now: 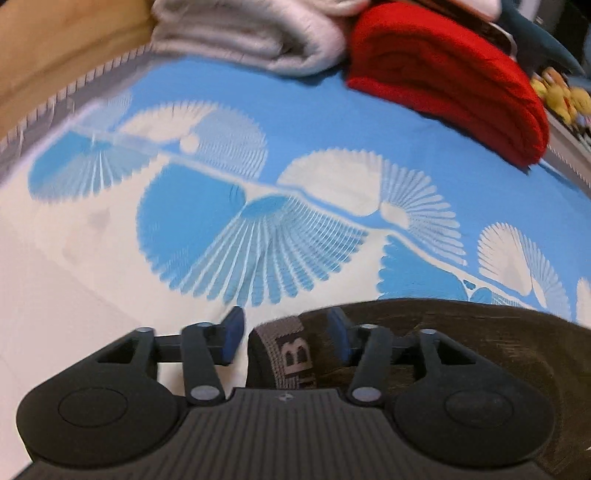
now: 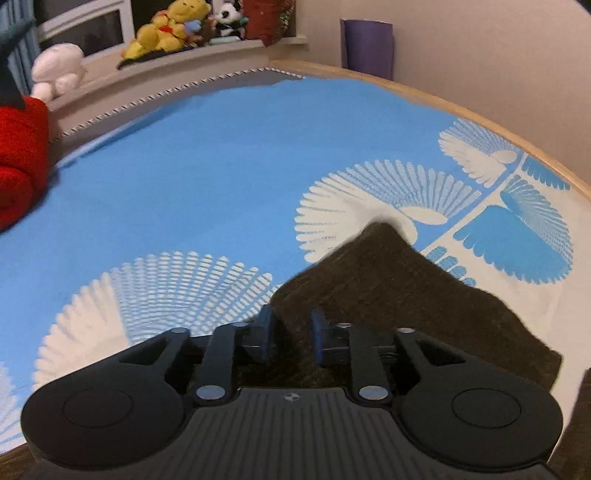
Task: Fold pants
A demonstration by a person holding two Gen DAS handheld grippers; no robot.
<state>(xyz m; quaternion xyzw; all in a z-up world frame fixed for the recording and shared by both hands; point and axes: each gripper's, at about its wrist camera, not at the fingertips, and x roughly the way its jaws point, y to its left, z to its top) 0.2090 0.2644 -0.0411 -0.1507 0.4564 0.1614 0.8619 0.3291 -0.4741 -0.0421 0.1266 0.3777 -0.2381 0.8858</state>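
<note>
The dark pants (image 1: 461, 350) lie on the bed (image 1: 332, 122), close under both tongs. The left tongs (image 1: 286, 334) stand apart, straddling the grey waistband (image 1: 291, 354) without pressing it; the band's end sits between the pads and the cloth runs off to their right. The right tongs (image 2: 290, 338) are narrowly apart over a dark fold, and the cloth stretches ahead and rightward to a peak. Left looks nearer a grip.

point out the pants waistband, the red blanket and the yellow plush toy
pants waistband (image 1: 291, 354), left wrist view, grey lettered band
red blanket (image 1: 443, 74), left wrist view, top of the folded stack
yellow plush toy (image 2: 170, 27), right wrist view, its body
</note>
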